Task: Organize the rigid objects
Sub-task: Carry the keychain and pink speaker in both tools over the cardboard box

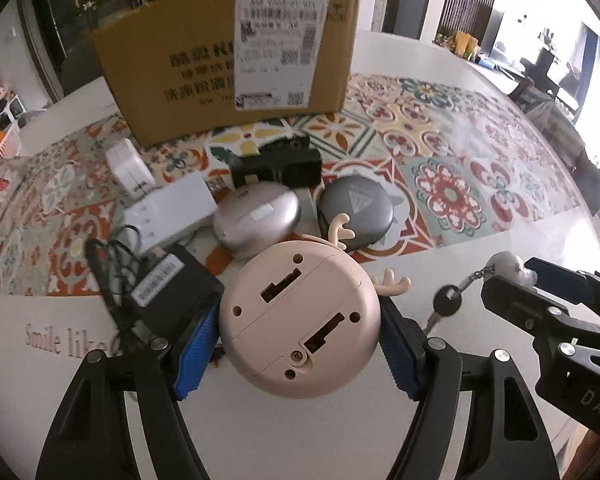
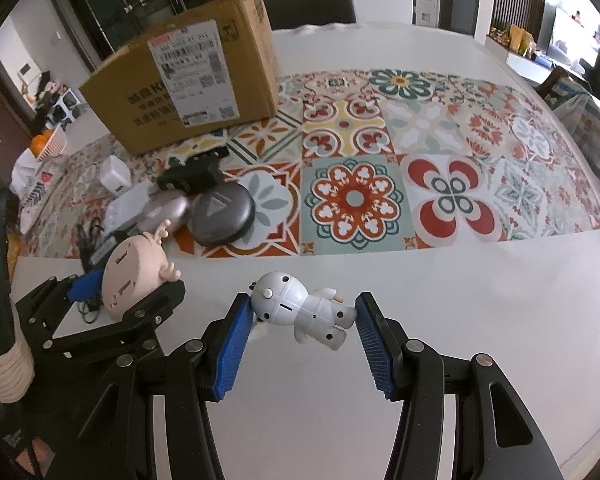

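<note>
Beige round antlered toy (image 1: 300, 320) at lower centre; white figurine (image 2: 300, 308) between blue ribbed pads (image 2: 230, 344) of the black tool (image 2: 300, 320). Brown cardboard box (image 1: 220, 64), white label, upper left. Mat (image 2: 420, 168): red, green, yellow floral tiles. Desk (image 2: 420, 300) white.

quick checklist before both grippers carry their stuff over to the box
1. Left gripper clamped on the round beige antler toy: ok.
2. Right gripper clamped on the white figurine: ok.
3. Key on the figurine's chain hangs free, may swing: not ok.
4. Cardboard box open on top: cannot tell.
5. Path to the box over the grey case and silver case: ok if lifted.
</note>
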